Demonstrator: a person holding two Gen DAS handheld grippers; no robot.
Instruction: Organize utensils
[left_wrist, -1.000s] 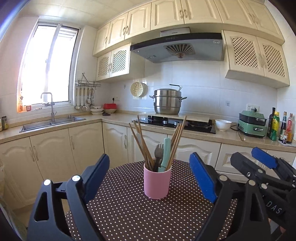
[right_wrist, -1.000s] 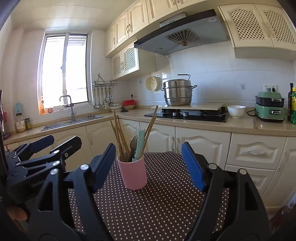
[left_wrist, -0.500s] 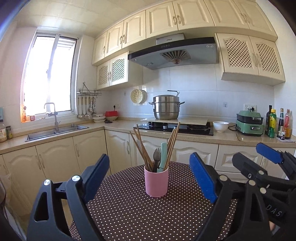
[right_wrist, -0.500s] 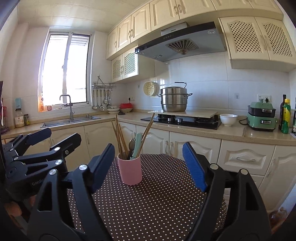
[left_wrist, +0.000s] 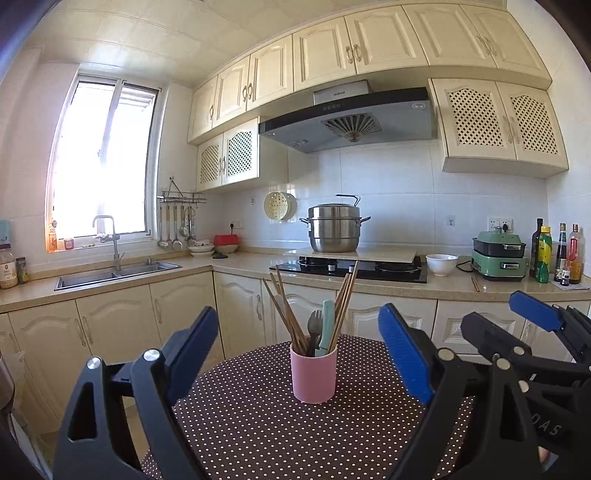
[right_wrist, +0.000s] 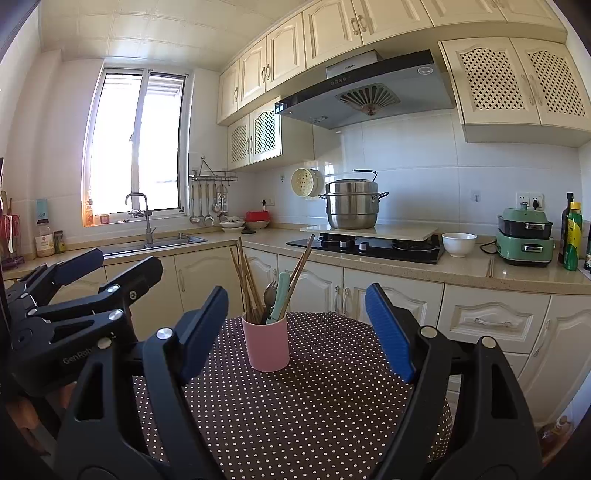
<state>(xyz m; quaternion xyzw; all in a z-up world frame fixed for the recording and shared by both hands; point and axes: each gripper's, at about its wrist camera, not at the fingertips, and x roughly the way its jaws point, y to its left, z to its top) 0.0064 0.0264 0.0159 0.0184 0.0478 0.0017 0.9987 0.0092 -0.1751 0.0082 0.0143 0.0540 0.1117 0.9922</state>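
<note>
Both claws, as I see them, are spread wide and grip nothing, and the pink cup (left_wrist: 313, 373) of chopsticks (left_wrist: 286, 314), fork and pale green handle stands on the dotted tablecloth (left_wrist: 258, 424) ahead, between the fingers of each. Only my left view shows the bottles (left_wrist: 557, 253) far right and the right claw (left_wrist: 532, 325) beside me; my right view shows the left claw (right_wrist: 107, 269) at its left. I hold the left claw (left_wrist: 297, 339) and right claw (right_wrist: 297, 315) level, aimed at the cup.

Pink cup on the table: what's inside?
The pink cup holds wooden chopsticks, a dark fork and a mint-green handle. Their lower ends are hidden by the cup wall.
</note>
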